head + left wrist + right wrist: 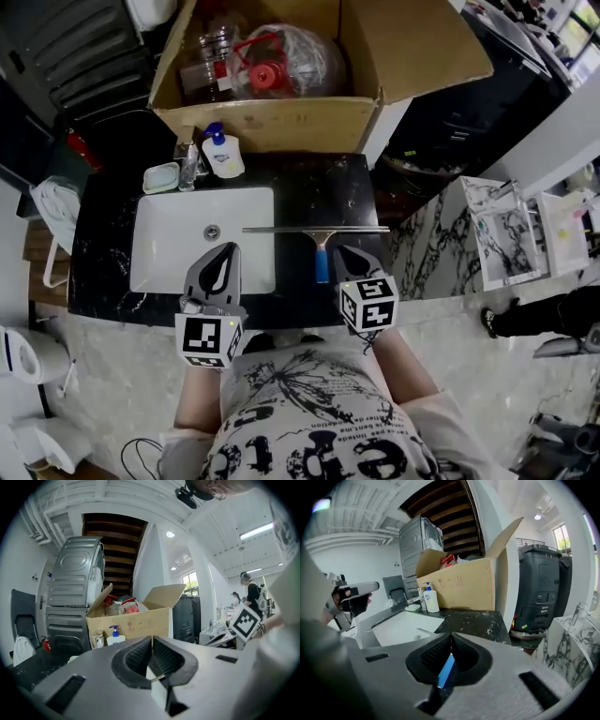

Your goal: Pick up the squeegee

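Note:
The squeegee (322, 246) lies on the black counter (319, 192), its long metal blade across the sink's right rim and its blue handle (322, 265) pointing toward me. My right gripper (343, 253) hovers just right of the handle, shut and holding nothing. In the right gripper view the blue handle (447, 671) shows under the closed jaws. My left gripper (228, 251) is shut and empty over the front edge of the white sink (169, 244). The left gripper view looks level past its closed jaws, with a bit of the metal blade (157, 677) beneath.
An open cardboard box (272, 122) with bottles fills the back of the counter. A soap pump bottle (223, 155), a faucet (190, 167) and a soap dish (160, 177) stand behind the sink. A marble-topped stand (441, 234) adjoins at right, and a dark bin (539, 592) stands beyond.

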Demonstrator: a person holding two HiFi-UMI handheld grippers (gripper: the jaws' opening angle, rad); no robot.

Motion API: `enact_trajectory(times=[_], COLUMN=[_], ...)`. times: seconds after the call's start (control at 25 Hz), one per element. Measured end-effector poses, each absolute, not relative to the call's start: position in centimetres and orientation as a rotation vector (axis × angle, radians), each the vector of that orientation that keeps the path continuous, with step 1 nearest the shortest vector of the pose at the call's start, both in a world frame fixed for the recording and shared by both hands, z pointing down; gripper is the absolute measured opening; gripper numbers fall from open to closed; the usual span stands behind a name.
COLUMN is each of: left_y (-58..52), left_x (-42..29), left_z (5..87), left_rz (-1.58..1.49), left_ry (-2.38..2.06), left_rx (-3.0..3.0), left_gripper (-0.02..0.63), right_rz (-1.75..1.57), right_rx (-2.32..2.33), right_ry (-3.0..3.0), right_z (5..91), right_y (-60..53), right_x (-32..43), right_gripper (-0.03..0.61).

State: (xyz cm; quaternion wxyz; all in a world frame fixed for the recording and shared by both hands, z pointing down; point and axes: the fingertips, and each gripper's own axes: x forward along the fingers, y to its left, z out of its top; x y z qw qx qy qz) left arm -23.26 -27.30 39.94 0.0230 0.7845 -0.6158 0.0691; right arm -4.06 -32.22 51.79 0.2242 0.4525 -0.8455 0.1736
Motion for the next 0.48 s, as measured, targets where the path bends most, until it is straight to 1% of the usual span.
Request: enact_trajectory(times=[0.04, 0.16, 0.28, 0.48], left_y=[-27.8, -28.8, -29.7, -31.1], left_x=[-23.5, -24.3, -25.3, -26.9], left_z=[40.1, 40.7, 41.5, 42.6], left_rz=[0.218, 0.238, 0.251, 0.269], left_ry=[-1.883, -1.808, -1.757, -1.702], left_rx=[2.446, 2.486, 2.504, 2.518], left_gripper=[0.012, 0.012, 0.012, 0.012], right_rz=[0.491, 0.539, 0.596, 0.648], right_rx=[1.255, 1.268, 1.264, 1.253], right_ry=[-2.304, -2.225, -2.151, -2.026], right_z=[52.3, 54.2, 56.4, 59.7], right_y=[-32.4, -32.8, -33.1, -33.7], right_x=[-4.3, -5.0, -5.8, -6.7], right_gripper=[0.006, 0.074, 0.120, 0.130])
